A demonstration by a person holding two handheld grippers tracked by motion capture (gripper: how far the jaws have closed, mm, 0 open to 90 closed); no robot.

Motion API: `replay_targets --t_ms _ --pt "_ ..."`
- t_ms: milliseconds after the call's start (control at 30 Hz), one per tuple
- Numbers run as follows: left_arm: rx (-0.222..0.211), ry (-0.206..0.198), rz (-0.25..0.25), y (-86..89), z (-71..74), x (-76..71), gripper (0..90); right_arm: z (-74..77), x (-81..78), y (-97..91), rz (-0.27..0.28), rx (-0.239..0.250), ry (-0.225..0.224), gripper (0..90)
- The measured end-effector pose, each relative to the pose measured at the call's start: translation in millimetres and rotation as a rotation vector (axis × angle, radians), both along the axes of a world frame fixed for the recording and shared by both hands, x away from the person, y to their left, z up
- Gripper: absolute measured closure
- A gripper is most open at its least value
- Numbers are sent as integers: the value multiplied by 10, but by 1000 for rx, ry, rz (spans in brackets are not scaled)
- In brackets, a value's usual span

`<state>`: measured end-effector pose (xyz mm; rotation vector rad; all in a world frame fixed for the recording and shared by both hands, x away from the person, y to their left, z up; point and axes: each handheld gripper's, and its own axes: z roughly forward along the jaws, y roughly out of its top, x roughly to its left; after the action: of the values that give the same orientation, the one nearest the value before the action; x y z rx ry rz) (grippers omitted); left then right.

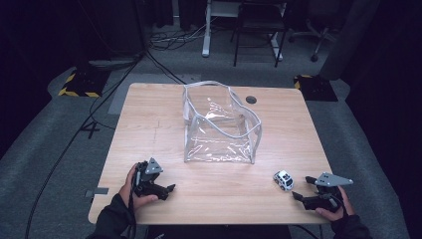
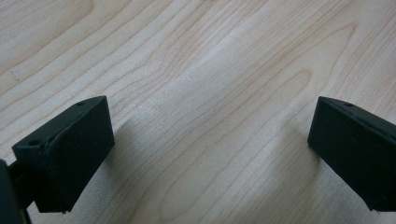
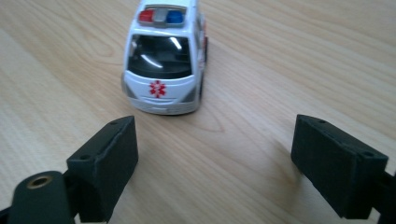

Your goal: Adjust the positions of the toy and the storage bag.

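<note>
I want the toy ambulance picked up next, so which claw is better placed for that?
The right claw. It is open, aimed at the toy ambulance just ahead of its jaws. The left claw sits open over bare table, far across from the toy.

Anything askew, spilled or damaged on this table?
Nothing stands out. The clear bag stands open and upright, the toy ambulance sits on its wheels, and both the left tool and the right tool are open.

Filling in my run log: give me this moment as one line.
right gripper: open, toy ambulance just ahead, untouched | left gripper: open, over bare table | clear bag: upright, mid-table
</note>
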<state>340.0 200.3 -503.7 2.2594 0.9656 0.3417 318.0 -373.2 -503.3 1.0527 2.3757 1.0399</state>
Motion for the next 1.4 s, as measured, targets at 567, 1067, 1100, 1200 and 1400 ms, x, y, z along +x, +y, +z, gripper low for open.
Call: replay_targets --t_ms 567,1067,1100,1200,1400 --pt "-3 7 -3 -3 -3 4 4 4 111 488 -4 -6 12 141" --pt "-3 7 0 -5 -2 2 4 23 350 653 -96 19 -16 436" --pt "-2 6 0 -4 -2 2 5 25 358 654 -87 17 -15 461" --pt "-2 6 0 -5 -2 2 4 28 389 660 -70 14 -19 478" --pt "-5 9 -1 -6 -3 2 4 29 424 656 -77 17 -20 483"
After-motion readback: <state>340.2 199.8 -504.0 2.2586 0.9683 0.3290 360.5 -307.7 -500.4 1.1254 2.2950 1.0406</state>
